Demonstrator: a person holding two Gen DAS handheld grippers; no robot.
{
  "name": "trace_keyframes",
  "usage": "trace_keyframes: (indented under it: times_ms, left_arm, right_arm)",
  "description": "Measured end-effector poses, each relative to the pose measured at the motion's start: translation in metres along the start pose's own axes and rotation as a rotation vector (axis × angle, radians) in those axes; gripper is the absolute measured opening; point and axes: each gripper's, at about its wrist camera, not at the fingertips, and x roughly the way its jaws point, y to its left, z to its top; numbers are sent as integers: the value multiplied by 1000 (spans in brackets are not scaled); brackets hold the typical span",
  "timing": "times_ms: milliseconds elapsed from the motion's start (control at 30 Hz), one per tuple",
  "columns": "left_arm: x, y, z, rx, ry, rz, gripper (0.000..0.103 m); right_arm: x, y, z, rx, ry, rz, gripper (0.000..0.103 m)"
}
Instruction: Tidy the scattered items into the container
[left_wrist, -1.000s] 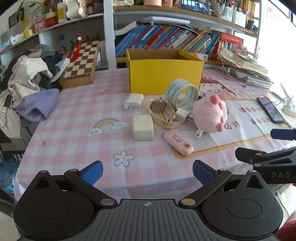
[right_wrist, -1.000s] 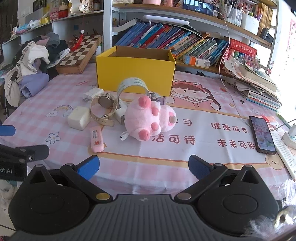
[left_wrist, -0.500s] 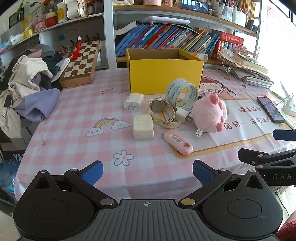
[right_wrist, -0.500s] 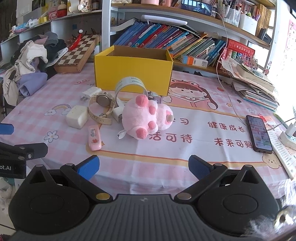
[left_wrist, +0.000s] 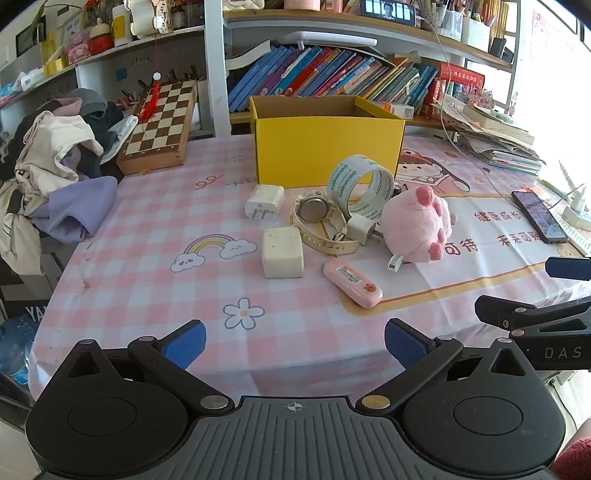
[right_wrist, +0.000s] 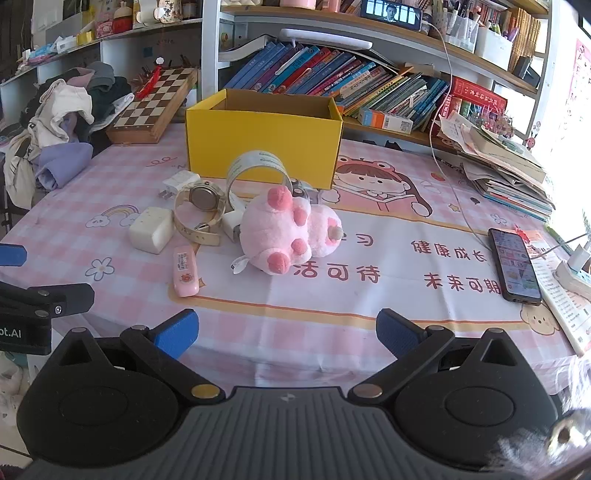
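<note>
An open yellow box (left_wrist: 327, 146) (right_wrist: 263, 138) stands at the back of the table. In front of it lie a tape roll (left_wrist: 360, 186) (right_wrist: 258, 166), a cream watch (left_wrist: 319, 221) (right_wrist: 201, 208), two white chargers (left_wrist: 264, 202) (left_wrist: 362, 229), a white block (left_wrist: 282, 252) (right_wrist: 151, 229), a pink plush pig (left_wrist: 415, 225) (right_wrist: 288, 230) and a flat pink case (left_wrist: 352, 282) (right_wrist: 184, 271). My left gripper (left_wrist: 295, 345) is open and empty over the near table edge. My right gripper (right_wrist: 286, 338) is open and empty, also at the near edge, right of the left one.
A phone (left_wrist: 539, 216) (right_wrist: 515, 266) lies at the right on its cable. A chessboard (left_wrist: 160, 125) and a clothes pile (left_wrist: 48, 173) sit at the left. Stacked books and papers (right_wrist: 506, 166) crowd the right; bookshelves stand behind.
Both grippers drifted slightly back and the right one rose a little; the items appear a bit farther away. Nothing on the table moved.
</note>
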Motion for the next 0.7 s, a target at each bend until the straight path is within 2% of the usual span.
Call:
trace_keyframes:
  times_ms: [700]
  left_arm:
    - [0, -5, 1, -1, 8, 7, 103]
  right_arm:
    - [-2, -2, 0, -5, 11, 1, 103]
